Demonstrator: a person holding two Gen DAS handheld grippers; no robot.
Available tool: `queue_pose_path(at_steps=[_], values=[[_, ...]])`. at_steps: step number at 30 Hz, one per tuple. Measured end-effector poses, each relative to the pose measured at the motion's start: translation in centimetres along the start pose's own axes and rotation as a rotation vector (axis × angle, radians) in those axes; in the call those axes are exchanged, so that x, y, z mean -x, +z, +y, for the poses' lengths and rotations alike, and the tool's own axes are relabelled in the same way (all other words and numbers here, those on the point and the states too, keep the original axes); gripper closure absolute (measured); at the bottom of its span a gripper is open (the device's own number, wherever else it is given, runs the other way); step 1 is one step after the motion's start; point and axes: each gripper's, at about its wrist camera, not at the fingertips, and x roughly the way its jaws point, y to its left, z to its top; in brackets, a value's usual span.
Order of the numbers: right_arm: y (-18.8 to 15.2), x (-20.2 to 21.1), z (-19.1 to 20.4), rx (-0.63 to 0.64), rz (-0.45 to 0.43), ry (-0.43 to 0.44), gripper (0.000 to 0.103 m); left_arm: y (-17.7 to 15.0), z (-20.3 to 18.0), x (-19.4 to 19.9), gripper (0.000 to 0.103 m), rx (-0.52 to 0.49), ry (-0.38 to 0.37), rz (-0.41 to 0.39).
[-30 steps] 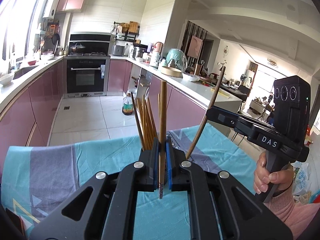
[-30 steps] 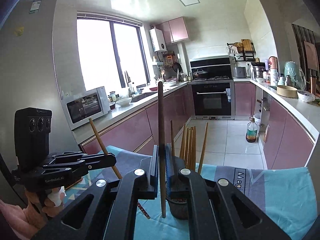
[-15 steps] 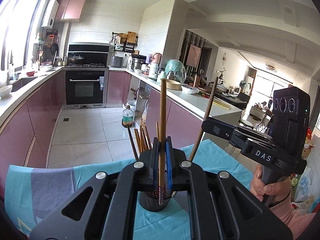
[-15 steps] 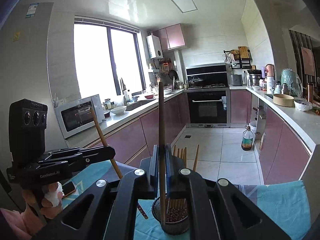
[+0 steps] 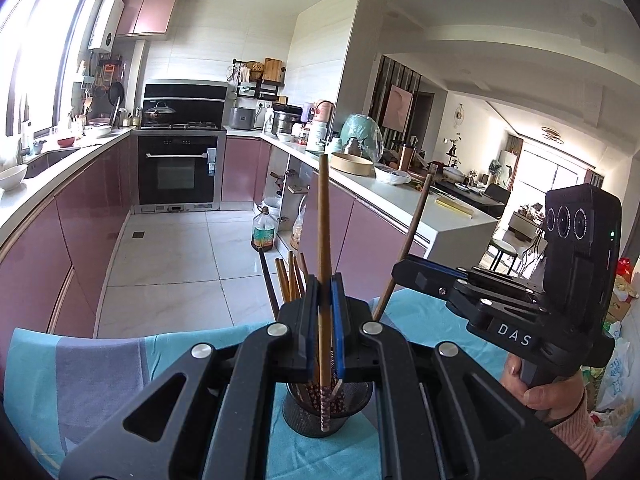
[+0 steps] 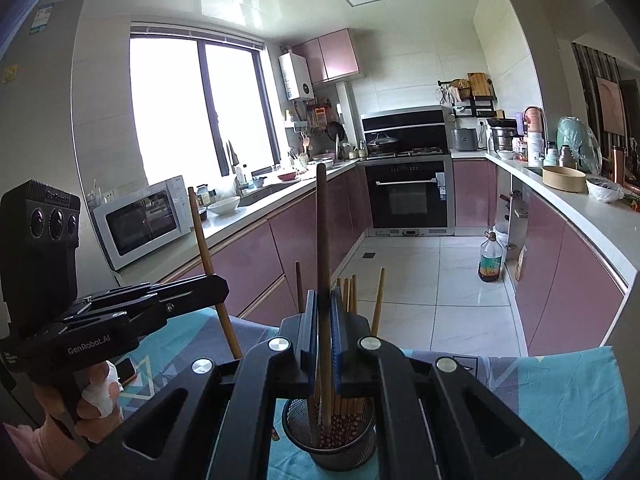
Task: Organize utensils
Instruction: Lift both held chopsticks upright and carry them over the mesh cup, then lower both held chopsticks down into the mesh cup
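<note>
Fingers [image 5: 310, 336] pinch a chopstick [image 5: 323, 240] above the holder [image 5: 326, 412].

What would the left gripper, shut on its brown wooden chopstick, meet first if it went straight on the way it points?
Probably the black mesh holder of brown wooden chopsticks, directly ahead of the left gripper; depth unclear.

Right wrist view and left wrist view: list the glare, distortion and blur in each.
Right wrist view: the window is blown out to white, the counter edges bow from fisheye, and corners vignette dark. Left wrist view: the window flares at the upper left, the far living room's balcony door is overexposed, and the ceiling curves; the chopstick in the left claw stays sharp.
</note>
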Motion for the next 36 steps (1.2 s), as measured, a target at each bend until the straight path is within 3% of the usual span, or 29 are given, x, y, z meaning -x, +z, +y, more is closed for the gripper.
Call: queue_pose_path(at_steps=[21,36], values=[[-1.0,-0.8,-0.6,-0.014,0.048,-0.006,0.098,3.2,1.4,0.9,0.096,0.053,-0.047,-0.032],[-1.7,-2.2,-0.5,0.000,0.104,-0.005,0.098,-0.1,2.4,-2.7,0.096,0.017,-0.039,0.151]])
